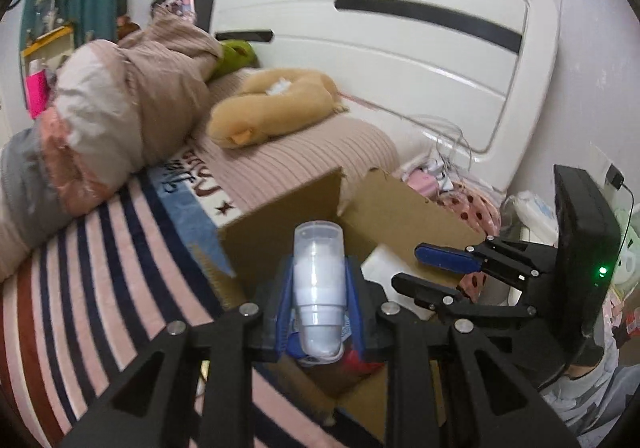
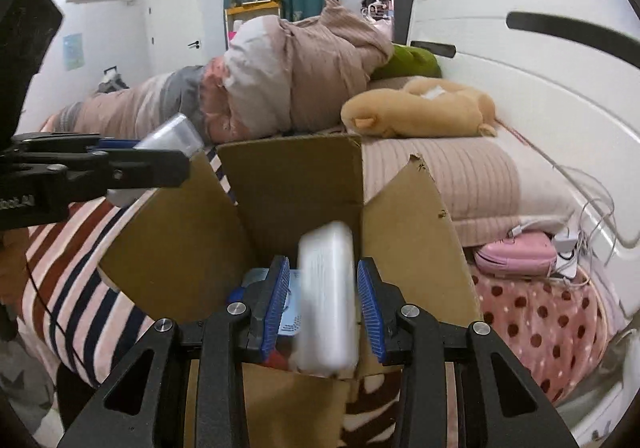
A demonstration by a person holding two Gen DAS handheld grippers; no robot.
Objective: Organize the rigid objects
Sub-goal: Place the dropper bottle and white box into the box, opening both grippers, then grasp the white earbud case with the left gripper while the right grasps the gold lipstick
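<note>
- Left gripper is clamping a clear plastic bottle between its blue pads, cap end pointing forward, above the open cardboard box.
- Right gripper is standing open, its pads apart from a white flat case; the case is blurred between them, over the box mouth, and whether it is touching either pad I cannot tell.
- Box is sitting on a striped blanket on the bed, flaps standing up; more items are lying inside, too hidden to name.
- Tan plush toy is lying on the pillow behind the box.
- Pink pouch is resting by the headboard, right of the box.
</note>
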